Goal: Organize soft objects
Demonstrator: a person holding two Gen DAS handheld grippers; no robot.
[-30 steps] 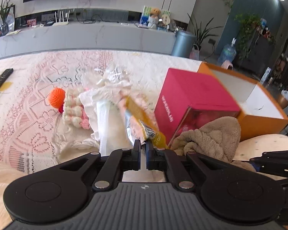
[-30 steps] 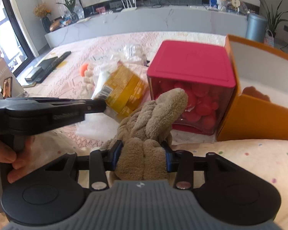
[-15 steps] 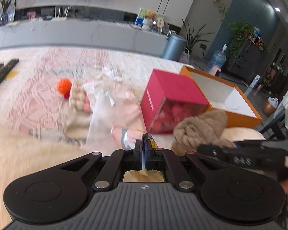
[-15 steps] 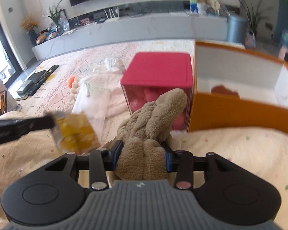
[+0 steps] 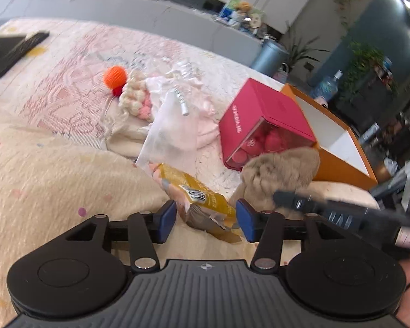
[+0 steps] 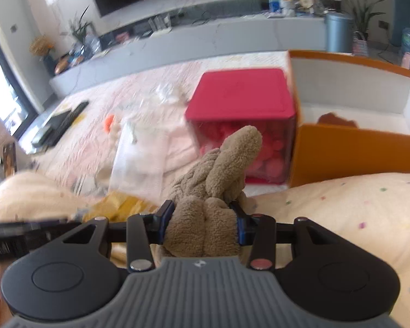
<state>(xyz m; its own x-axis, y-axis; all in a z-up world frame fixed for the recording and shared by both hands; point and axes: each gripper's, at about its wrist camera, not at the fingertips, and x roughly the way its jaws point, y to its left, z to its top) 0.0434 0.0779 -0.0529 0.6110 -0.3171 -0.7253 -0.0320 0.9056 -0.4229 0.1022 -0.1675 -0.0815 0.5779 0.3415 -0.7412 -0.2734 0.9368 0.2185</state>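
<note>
Left gripper: my left gripper [image 5: 206,222] now stands with its jaws wide apart; half a second ago they were pinched flat on the yellow packet [image 5: 199,199]. The packet sits loose between the blue pads [image 5: 166,222], touching neither that I can see.

Yellow packet: it lies on the cream dotted blanket [image 5: 54,180] at 6 o'clock in the left view, just below the clear bag of pale clothes [image 5: 175,125]. I read this as a release, so that item is set down.

Right gripper: my right gripper [image 6: 203,228] keeps its clamp on the brown plush toy [image 6: 218,180], fingers pressed into its body, the long limb pointing toward 12 o'clock.

Boxes: the red box [image 6: 240,101] sits at 12 o'clock in the right view, the orange box [image 6: 352,147] touching it at 2 o'clock, open with a white inside.

Other soft things: the orange-topped knitted toy [image 5: 131,93] rests at 11 o'clock in the left view, untouched.

Meaning: my left side is free to fetch the next item. I judge the plush is bound for the orange box, though that is only my guess.
</note>
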